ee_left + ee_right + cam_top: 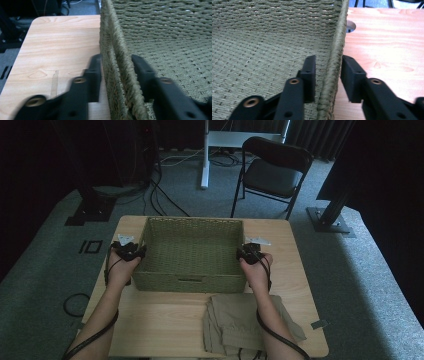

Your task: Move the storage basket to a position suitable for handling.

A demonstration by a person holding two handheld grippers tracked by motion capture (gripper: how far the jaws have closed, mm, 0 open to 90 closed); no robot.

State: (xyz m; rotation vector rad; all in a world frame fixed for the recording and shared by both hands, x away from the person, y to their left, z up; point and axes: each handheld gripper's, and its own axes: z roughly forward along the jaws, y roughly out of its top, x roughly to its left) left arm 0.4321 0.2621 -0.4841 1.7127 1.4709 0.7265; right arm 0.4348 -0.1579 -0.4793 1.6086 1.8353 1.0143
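Observation:
A green woven basket (190,281) stands on the far half of a light wooden table (160,320). My left gripper (136,251) sits at its left wall and my right gripper (246,252) at its right wall. In the left gripper view the left gripper (116,58) straddles the basket wall (117,50), one jaw outside, one inside, both pressed to the weave. In the right gripper view the right gripper (328,58) straddles the rim (337,50), its jaws narrow; the outer jaw touches the rim and the inner one lies close against the wall.
A folded khaki cloth (240,320) lies on the table's near right, under the right forearm. A black folding chair (275,170) stands on the carpet beyond the table. Cables trail from both grippers. A round hole (350,26) shows in the tabletop beside the basket.

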